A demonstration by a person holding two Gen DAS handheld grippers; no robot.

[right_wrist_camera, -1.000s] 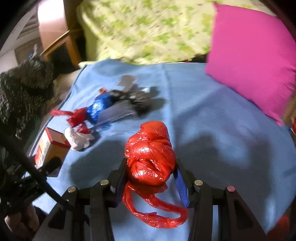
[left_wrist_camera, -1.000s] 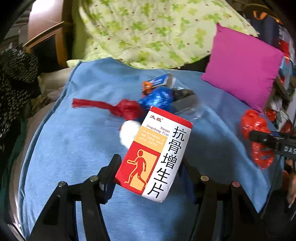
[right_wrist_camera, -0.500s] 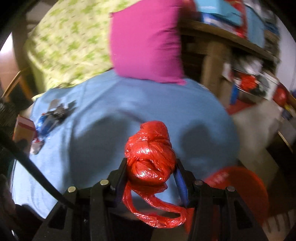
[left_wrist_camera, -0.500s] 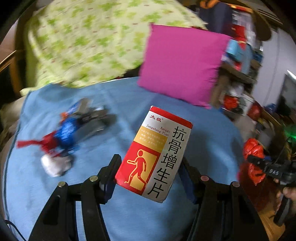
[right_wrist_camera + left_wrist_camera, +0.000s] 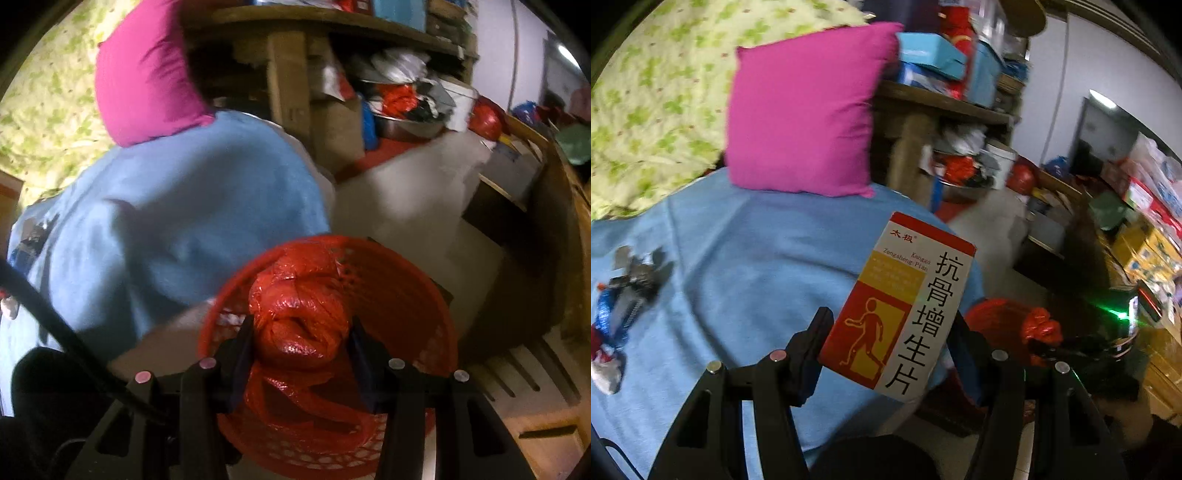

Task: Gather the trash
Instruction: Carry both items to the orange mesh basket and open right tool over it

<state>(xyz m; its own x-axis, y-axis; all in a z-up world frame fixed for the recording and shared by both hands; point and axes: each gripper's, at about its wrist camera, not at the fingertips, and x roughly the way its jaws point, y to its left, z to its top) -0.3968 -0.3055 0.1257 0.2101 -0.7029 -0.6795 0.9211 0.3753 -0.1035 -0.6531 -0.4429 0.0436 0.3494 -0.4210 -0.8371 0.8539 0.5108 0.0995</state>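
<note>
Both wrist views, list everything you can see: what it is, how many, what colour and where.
medicine box: one, red, yellow and white, clamped in the left gripper
knotted plastic bag: one, red, clamped in the right gripper over the basket
basket: one, red mesh, on the floor beside the bed
blanket: one, blue, covering the bed
cushion: one, magenta, at the blanket's far edge
quilt: one, green floral, behind the cushion
leftover wrappers: small pile, blue, red, white, grey, on the blanket's left
cluttered shelves: wooden, right of the bed
left gripper: black
right gripper: black
</note>
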